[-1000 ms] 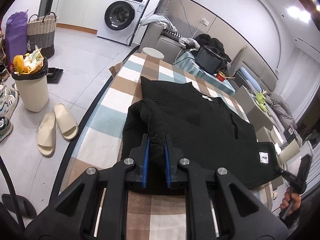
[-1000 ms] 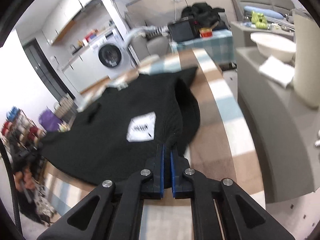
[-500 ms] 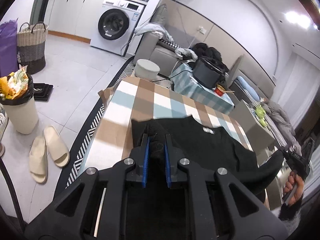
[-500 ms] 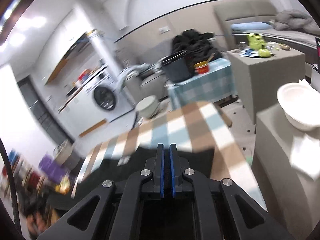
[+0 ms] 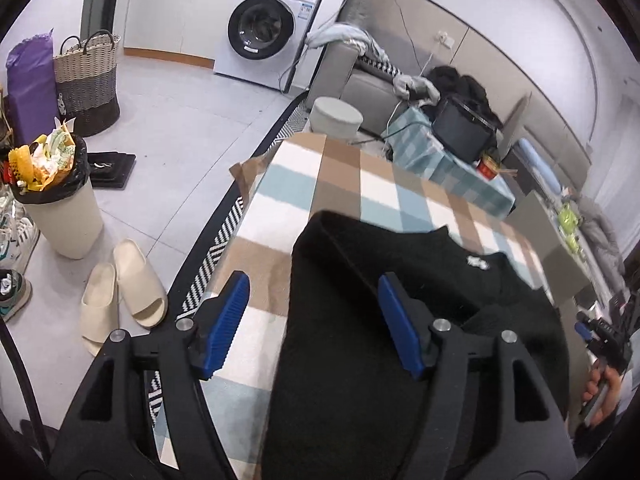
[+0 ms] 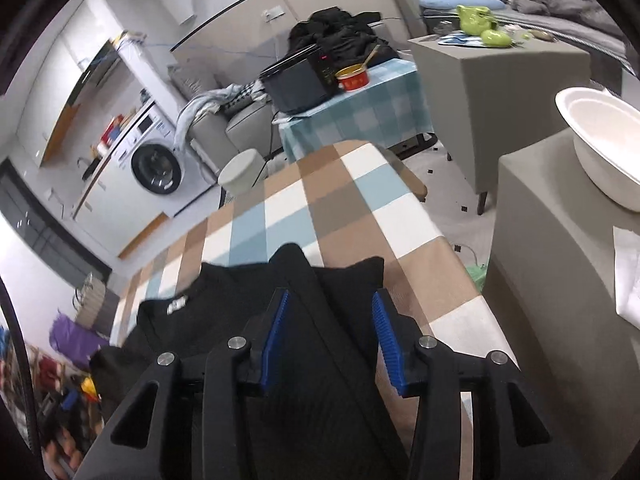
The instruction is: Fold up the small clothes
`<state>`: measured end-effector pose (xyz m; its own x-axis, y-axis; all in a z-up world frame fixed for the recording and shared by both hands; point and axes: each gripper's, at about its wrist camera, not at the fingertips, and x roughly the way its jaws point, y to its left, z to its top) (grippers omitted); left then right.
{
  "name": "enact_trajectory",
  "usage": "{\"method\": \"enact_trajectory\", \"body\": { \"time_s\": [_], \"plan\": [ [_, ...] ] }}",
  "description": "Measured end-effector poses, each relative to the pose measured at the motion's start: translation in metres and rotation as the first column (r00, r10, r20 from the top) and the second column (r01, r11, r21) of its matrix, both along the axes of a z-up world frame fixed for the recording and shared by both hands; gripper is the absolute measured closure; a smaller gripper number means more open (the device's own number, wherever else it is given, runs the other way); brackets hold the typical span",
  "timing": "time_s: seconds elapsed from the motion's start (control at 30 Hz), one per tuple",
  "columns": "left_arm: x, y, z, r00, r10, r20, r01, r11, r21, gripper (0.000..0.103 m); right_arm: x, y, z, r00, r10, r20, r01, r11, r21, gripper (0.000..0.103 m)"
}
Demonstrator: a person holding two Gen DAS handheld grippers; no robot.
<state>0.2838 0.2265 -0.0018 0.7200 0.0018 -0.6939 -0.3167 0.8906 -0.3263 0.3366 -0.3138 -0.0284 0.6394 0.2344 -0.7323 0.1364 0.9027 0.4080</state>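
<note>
The black knitted sweater [image 5: 400, 320] lies folded on the checked brown, blue and white tablecloth [image 5: 304, 184], its collar end toward the far edge. The left gripper [image 5: 314, 320] and right gripper [image 6: 330, 336] hang over its two near corners, jaws opening with cloth under them but unpinched, likely letting the finished fold settle flat.

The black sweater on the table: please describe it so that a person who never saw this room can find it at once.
Find the long table with the brown, white and pale-blue checked cloth, standing in front of the white washing machine. The black knitted sweater lies on its near end. It is the only dark garment on that cloth, with a small white label at its neck.
</note>
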Motion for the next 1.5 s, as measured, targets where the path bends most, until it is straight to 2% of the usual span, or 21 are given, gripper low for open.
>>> {"method": "enact_trajectory", "body": {
  "time_s": [0.13,0.2,0.23,0.37,0.5,0.53,0.63,0.67,0.77,0.83,0.9,0.93,1.0,1.03,1.1,1.13,1.33,1.4,1.43,1.47,1.5],
  "plan": [
    [0.006,-0.002,-0.014,1.000,-0.011,-0.021,0.010,1.000,-0.004,0.039,0.006,0.014,0.002,0.997,0.072,0.012,-0.072,0.997,-0.019,0.059],
    [0.010,-0.002,-0.019,0.999,-0.014,-0.031,0.014,1.000,-0.011,0.039,0.017,0.026,0.000,0.992,0.125,0.005,-0.125,0.992,-0.022,0.055],
    [0.011,-0.003,-0.022,0.999,-0.018,-0.035,0.017,1.000,-0.012,0.039,0.023,0.031,-0.003,0.990,0.144,-0.002,-0.144,0.989,-0.028,0.049],
    [0.017,-0.006,-0.030,0.998,-0.031,-0.061,0.031,1.000,-0.002,0.039,0.050,0.046,-0.025,0.981,0.180,-0.070,-0.184,0.981,-0.057,0.049],
    [0.018,-0.008,-0.038,0.997,-0.039,-0.072,0.040,0.999,0.010,0.039,0.071,0.057,-0.047,0.963,0.206,-0.173,-0.232,0.962,-0.146,0.049],
    [0.019,-0.008,-0.041,0.996,-0.033,-0.085,0.034,0.999,0.011,0.039,0.071,0.059,-0.048,0.962,0.215,-0.171,-0.242,0.957,-0.161,0.051],
    [0.018,-0.009,-0.045,0.995,-0.041,-0.087,0.041,0.999,-0.002,0.039,0.070,0.066,-0.047,0.952,0.262,-0.156,-0.291,0.935,-0.204,0.092],
    [0.018,-0.009,-0.046,0.995,-0.039,-0.090,0.039,0.999,0.001,0.039,0.067,0.067,-0.043,0.952,0.277,-0.132,-0.301,0.927,-0.225,0.096],
    [0.017,-0.009,-0.046,0.995,-0.043,-0.091,0.044,0.999,0.004,0.039,0.059,0.058,-0.023,0.959,0.283,-0.024,-0.281,0.933,-0.223,0.097],
    [0.018,-0.008,-0.045,0.995,-0.044,-0.088,0.045,0.999,0.008,0.039,0.058,0.039,-0.009,0.981,0.187,0.055,-0.171,0.961,-0.217,0.100],
    [0.019,-0.007,-0.045,0.995,-0.042,-0.091,0.044,0.999,0.012,0.039,0.063,0.020,-0.010,0.997,0.067,0.041,-0.059,0.983,-0.172,0.100],
    [0.020,-0.007,-0.046,0.995,-0.042,-0.095,0.043,0.999,0.011,0.039,0.067,0.015,-0.015,0.999,0.046,0.020,-0.042,0.987,-0.153,0.099],
    [0.023,-0.007,-0.049,0.994,-0.044,-0.103,0.045,0.999,0.005,0.039,0.074,0.013,-0.024,0.998,0.049,-0.042,-0.054,0.989,-0.139,0.088],
    [0.024,-0.007,-0.050,0.993,-0.045,-0.105,0.046,0.999,0.005,0.039,0.075,0.012,-0.028,0.996,0.051,-0.068,-0.060,0.990,-0.131,0.079],
    [0.027,-0.008,-0.052,0.992,-0.052,-0.111,0.053,0.999,0.006,0.039,0.071,0.012,-0.031,0.995,0.058,-0.075,-0.067,0.991,-0.112,0.068],
    [0.029,-0.009,-0.054,0.992,-0.051,-0.115,0.053,0.999,0.008,0.039,0.069,0.014,-0.032,0.994,0.068,-0.080,-0.077,0.991,-0.109,0.059],
    [0.038,-0.016,-0.059,0.991,-0.068,-0.116,0.072,0.997,0.032,0.040,0.048,0.020,-0.033,0.989,0.109,-0.102,-0.119,0.988,-0.099,0.050],
    [0.039,-0.019,-0.057,0.992,-0.075,-0.100,0.080,0.996,0.043,0.049,0.036,0.021,-0.032,0.987,0.125,-0.099,-0.134,0.986,-0.096,0.049],
    [0.039,-0.019,-0.056,0.992,-0.080,-0.096,0.084,0.995,0.046,0.061,0.033,0.022,-0.032,0.986,0.130,-0.104,-0.140,0.985,-0.102,0.049],
    [0.040,-0.020,-0.055,0.992,-0.084,-0.092,0.089,0.995,0.050,0.078,0.029,0.024,-0.033,0.985,0.131,-0.112,-0.143,0.984,-0.108,0.049],
    [0.040,-0.021,-0.054,0.992,-0.084,-0.094,0.090,0.994,0.056,0.083,0.025,0.024,-0.033,0.984,0.133,-0.120,-0.146,0.983,-0.107,0.049]
  ]
}}
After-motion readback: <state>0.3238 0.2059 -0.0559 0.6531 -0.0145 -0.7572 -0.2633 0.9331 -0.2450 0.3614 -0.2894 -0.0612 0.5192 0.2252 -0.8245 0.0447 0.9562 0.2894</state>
